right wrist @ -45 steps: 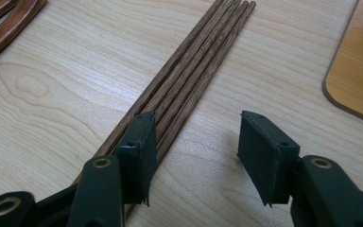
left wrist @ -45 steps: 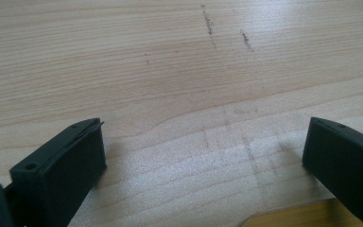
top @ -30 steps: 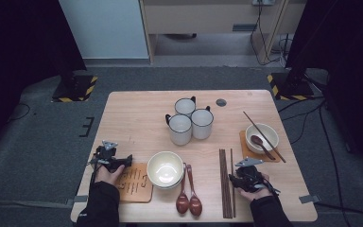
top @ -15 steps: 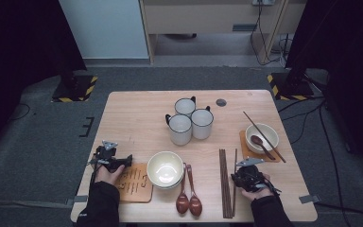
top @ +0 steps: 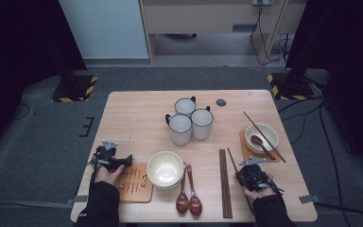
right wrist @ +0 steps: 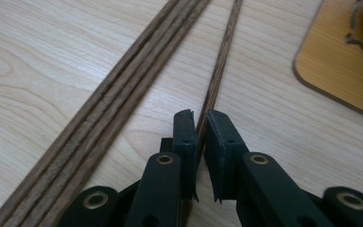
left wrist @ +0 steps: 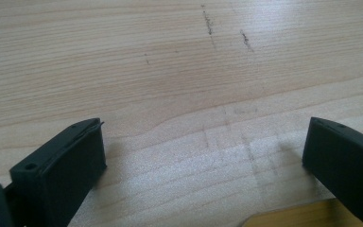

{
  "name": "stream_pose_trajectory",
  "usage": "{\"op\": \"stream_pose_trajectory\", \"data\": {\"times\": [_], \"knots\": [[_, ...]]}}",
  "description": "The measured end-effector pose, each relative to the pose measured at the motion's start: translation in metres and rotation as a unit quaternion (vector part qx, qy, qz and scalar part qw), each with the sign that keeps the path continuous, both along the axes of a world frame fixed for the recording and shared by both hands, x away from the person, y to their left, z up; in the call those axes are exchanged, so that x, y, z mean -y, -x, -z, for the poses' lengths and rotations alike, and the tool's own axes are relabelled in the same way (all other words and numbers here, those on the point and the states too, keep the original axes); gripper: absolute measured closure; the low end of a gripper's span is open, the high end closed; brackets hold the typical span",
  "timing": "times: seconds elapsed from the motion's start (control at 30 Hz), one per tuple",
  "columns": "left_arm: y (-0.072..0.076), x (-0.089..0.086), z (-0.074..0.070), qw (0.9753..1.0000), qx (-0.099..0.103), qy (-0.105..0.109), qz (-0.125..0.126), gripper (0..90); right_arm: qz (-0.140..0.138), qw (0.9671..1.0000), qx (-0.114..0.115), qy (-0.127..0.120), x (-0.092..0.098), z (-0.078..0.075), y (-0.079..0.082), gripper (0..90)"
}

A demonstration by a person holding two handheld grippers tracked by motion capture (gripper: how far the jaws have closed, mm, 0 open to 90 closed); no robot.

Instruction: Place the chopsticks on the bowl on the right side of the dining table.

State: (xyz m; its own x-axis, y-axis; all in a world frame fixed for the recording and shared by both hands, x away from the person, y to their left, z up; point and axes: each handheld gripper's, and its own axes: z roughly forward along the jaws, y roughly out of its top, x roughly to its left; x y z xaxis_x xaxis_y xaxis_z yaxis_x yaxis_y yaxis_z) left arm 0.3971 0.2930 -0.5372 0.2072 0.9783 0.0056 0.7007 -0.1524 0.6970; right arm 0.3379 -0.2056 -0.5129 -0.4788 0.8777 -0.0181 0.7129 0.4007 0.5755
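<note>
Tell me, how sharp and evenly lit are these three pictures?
High view: soft and grainy, the table bright amid a dark room. Left gripper view: the left gripper has open jaws that cast soft shadows on the wood; the far grain blurs. Right gripper view: the single chopstick is crisp between the jaws of the right gripper, blurring farther off.
</note>
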Motion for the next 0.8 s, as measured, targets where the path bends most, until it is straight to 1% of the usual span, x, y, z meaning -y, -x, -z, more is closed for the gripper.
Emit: {"op": "stream_pose_trajectory", "data": {"times": [0.17, 0.4, 0.5, 0.57, 0.63, 0.8], "knots": [[0.000, 0.000, 0.000, 1.0000, 0.000, 0.000, 0.000, 0.0, 0.012, 0.9999, -0.001, 0.000, 0.006, 0.000, -0.002, 83.5], [0.000, 0.000, 0.000, 1.0000, 0.000, 0.000, 0.000, 0.0, 0.017, 0.9998, -0.004, 0.000, 0.012, -0.001, -0.005, 84.2], [0.000, 0.000, 0.000, 1.0000, 0.000, 0.000, 0.000, 0.0, 0.019, 0.9998, 0.003, 0.005, 0.015, -0.002, -0.007, 84.3], [0.000, 0.000, 0.000, 1.0000, 0.000, 0.000, 0.000, 0.0, 0.020, 0.9998, 0.003, 0.000, 0.017, -0.002, -0.009, 84.3], [0.000, 0.000, 0.000, 1.0000, 0.000, 0.000, 0.000, 0.0, 0.015, 0.9999, 0.007, 0.001, 0.018, -0.002, -0.012, 84.3], [0.000, 0.000, 0.000, 1.0000, 0.000, 0.000, 0.000, 0.0, 0.010, 0.9999, 0.003, 0.002, 0.016, 0.000, -0.014, 84.2]]}}
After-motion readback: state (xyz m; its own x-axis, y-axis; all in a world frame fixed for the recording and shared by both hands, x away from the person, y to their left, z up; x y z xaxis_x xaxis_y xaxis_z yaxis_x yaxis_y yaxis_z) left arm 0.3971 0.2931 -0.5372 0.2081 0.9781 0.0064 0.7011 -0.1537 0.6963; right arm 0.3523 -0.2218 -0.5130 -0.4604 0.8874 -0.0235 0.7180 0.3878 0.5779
